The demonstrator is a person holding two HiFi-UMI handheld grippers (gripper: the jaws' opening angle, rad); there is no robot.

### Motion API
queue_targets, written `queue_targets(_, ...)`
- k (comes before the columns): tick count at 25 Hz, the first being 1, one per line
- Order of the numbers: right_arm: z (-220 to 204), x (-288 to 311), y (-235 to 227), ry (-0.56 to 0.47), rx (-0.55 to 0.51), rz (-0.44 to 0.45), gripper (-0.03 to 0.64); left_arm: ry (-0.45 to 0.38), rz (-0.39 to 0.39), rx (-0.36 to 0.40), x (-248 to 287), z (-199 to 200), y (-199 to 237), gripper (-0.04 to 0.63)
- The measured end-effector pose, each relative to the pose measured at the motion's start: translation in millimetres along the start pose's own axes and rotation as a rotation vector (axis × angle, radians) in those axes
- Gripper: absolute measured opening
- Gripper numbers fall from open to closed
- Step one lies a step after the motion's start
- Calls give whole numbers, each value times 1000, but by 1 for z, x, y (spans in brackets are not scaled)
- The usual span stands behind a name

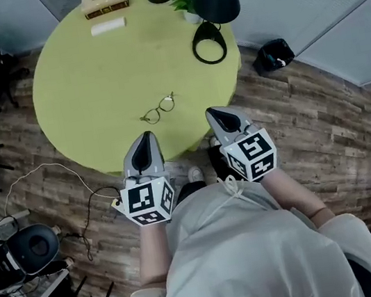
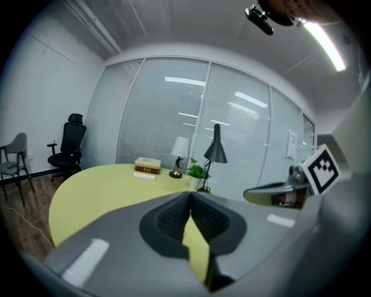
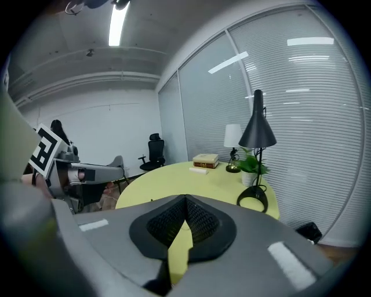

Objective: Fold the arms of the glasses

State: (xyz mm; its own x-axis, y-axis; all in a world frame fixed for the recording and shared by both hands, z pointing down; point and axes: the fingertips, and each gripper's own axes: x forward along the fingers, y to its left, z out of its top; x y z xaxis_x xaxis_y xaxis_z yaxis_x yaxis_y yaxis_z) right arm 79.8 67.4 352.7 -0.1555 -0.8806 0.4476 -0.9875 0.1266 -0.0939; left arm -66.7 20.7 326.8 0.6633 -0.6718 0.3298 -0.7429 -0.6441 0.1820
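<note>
Jaws on both tools are pressed together with nothing between them. The left gripper [image 1: 146,139] and the right gripper [image 1: 216,112] hang side by side just short of the near rim of the round yellow-green worktop [image 1: 89,76], tips angled a little down toward it. That looks like an approach posture to me: closed and level with each other, so each can take one side of the frame.

The glasses [image 1: 159,108] lie on the worktop at about five o'clock from its middle, just beyond and between the two tips, touched by neither. They are too small to say how their arms lie, so I'd judge the folding not begun.

Only the head view shows the glasses; in both gripper views the jaws' own bulk covers that patch of worktop. Those views give the far side instead: books [image 2: 148,165] at twelve o'clock, a white-shaded table lamp [image 2: 180,152], a potted plant [image 2: 197,173] and the black desk lamp [image 3: 257,134] at two o'clock. All are well clear of the glasses.
</note>
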Motion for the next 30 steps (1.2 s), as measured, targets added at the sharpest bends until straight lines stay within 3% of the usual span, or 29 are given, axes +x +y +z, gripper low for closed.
queue_targets(11, 24, 87, -9, 100, -161, 230, -2, -15, 274, -96, 16, 5, 56, 6)
queue_targets(16, 8, 123, -21, 200, -255, 313, -2, 14, 362, -154, 33, -14, 70, 6)
queue_targets(22, -31, 160, -32, 321, -345, 414, -2, 74, 404, -212, 58, -50, 79, 6)
queue_targets(26, -65, 179, -30, 415, -500, 515, 0, 96, 406, -214, 68, -69, 84, 6)
queue_targets(27, -74, 183, -29, 444, -538, 536, 10, 101, 413, -220, 68, -74, 87, 6)
queue_targets(28, -83, 187, -28, 471, -570, 556, 90, 105, 421, -231, 68, -78, 90, 6)
queue_targets(29, -91, 191, -28, 489, -597, 576, 128, 109, 429, -244, 68, -83, 93, 6)
queue_targets(30, -96, 196, -27, 494, -620, 594, 124, 112, 437, -255, 68, -88, 96, 6)
